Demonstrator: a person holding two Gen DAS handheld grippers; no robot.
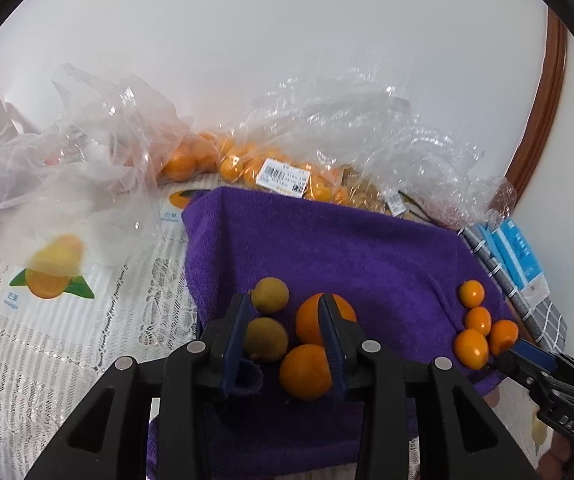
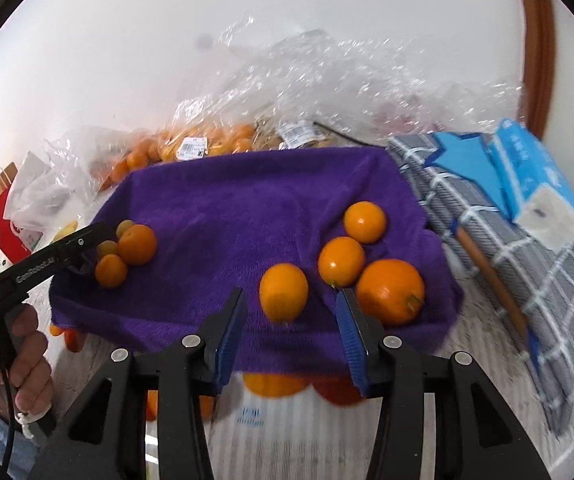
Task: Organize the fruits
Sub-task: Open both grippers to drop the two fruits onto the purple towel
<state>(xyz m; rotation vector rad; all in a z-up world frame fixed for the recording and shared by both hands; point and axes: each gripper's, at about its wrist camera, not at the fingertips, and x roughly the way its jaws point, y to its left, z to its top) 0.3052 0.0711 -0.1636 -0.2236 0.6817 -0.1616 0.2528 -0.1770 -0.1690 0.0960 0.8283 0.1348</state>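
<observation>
Kumquat [image 2: 283, 292] ahead of right gripper [image 2: 291, 320], lying free on purple towel [image 2: 223, 208].
I read its long axis upright, centred just beyond my part-open, empty jaws; left gripper [image 1: 283, 336], narrow and empty, sits farther off.

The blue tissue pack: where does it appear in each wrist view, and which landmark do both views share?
Left wrist view: the blue tissue pack is at the right edge, on the grey checked cloth.
Right wrist view: the pack is at the upper right, on the same cloth.
Shared landmark: the purple towel, left of the pack in both.
</observation>
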